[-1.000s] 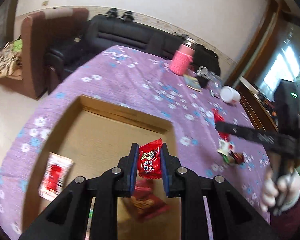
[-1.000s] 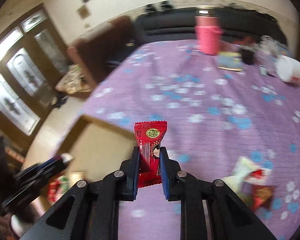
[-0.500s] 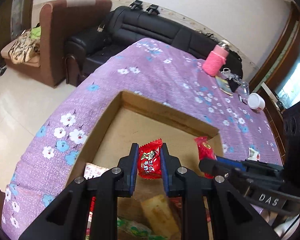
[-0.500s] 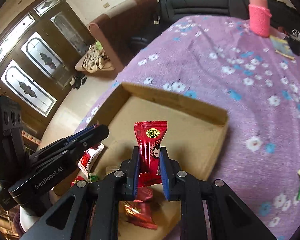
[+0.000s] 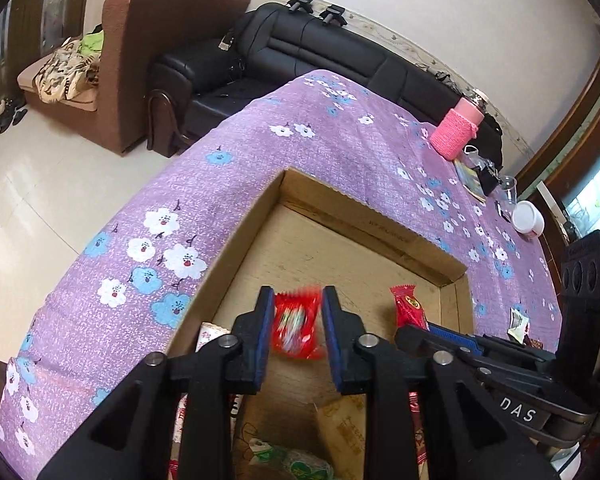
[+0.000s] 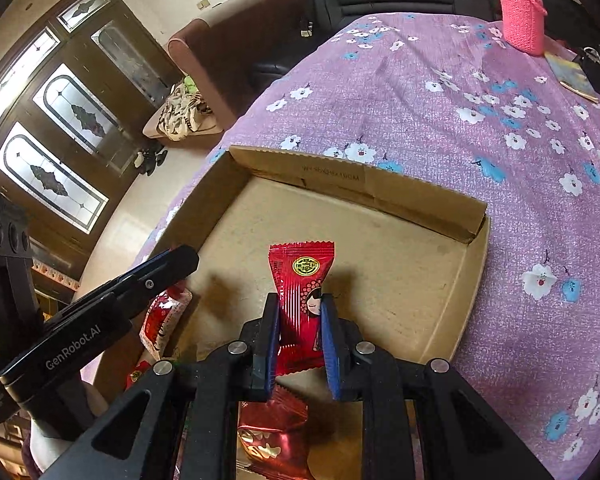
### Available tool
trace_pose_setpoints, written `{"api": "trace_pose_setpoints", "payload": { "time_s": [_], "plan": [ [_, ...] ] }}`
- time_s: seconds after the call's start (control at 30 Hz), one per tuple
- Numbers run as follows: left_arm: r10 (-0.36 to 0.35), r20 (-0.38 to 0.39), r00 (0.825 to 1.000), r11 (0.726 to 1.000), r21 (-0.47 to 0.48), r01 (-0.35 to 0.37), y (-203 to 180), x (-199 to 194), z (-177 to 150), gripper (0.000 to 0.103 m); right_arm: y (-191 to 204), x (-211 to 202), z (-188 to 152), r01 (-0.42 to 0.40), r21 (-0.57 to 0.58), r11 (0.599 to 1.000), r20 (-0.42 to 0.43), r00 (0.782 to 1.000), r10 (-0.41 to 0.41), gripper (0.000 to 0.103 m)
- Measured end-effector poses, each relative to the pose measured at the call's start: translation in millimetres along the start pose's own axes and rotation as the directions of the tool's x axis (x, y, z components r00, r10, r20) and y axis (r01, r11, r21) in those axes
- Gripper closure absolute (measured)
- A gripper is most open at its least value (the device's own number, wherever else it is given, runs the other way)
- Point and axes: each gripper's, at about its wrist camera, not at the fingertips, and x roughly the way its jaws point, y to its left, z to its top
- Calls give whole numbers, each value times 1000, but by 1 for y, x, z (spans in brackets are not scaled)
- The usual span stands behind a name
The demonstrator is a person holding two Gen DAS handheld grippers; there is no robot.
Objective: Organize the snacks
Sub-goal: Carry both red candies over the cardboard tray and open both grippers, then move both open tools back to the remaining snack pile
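Both grippers, left [image 5: 294,334] spread around a blurred red packet [image 5: 296,330] and right [image 6: 300,334] clamping ours [image 6: 300,300], sit lower-center above the box [image 6: 416,200].

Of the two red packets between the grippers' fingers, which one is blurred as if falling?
The red packet at the left gripper: it is smeared and loose between open fingers. The girl-print packet in the right gripper looks sharp.

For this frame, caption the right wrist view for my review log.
Right gripper holds a red candy upright over the cardboard box on the floral tablecloth.
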Motion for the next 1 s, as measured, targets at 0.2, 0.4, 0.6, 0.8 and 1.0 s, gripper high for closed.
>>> {"api": "trace_pose_setpoints", "payload": {
  "time_s": [0.2,0.4,0.6,0.8,1.0],
  "plan": [
    [0,21,1000,1000,-11,0,0,-7,1,58,0,-6,-2,-20,20,1000,15,1000,19,67],
    [1,66,998,1000,4,-2,-7,-30,0,52,11,-23,-6,4,-15,1000,62,998,-3,62],
    [43,149,988,997,59,-52,-22,-63,-10,39,21,-53,-15,72,-56,996,146,987,-63,59],
    [117,244,963,983,110,-147,-45,-100,-31,24,21,-93,-35,205,-75,976,265,947,-179,53],
    [155,303,940,973,117,-198,-78,-127,-59,15,15,-144,-70,389,-72,919,403,854,-330,39]
  ]
}}
